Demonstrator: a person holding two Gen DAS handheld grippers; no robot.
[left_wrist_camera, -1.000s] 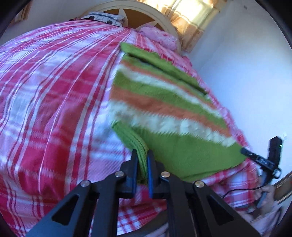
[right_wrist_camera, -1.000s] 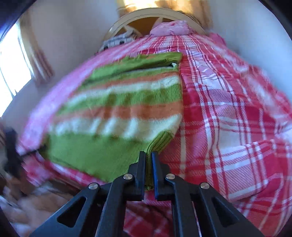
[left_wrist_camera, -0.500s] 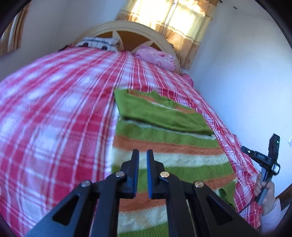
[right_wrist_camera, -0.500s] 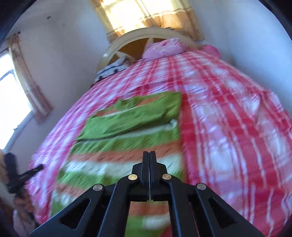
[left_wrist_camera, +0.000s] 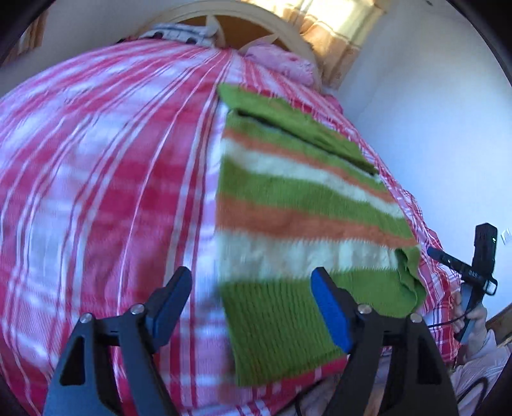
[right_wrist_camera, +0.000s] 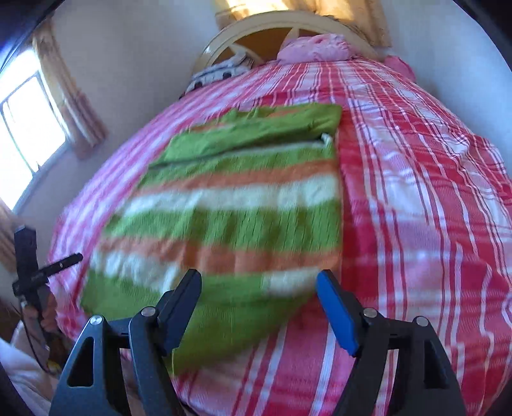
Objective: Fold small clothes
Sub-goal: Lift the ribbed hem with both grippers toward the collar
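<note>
A knitted sweater with green, orange and cream stripes lies flat on the red plaid bedspread, its green sleeves folded across the far end. It also shows in the right wrist view. My left gripper is open and empty, above the sweater's near left corner. My right gripper is open and empty, above the sweater's near right corner. The right gripper shows at the left view's right edge, and the left gripper at the right view's left edge.
A pink pillow and a patterned pillow lie against the curved cream headboard. A white wall runs close along the bed's one side. A curtained window is on the other side.
Both grippers were shut on the sweater's near hem, lifted and drew back, then opened. The hem now lies flat on the bed and both grippers are empty.
</note>
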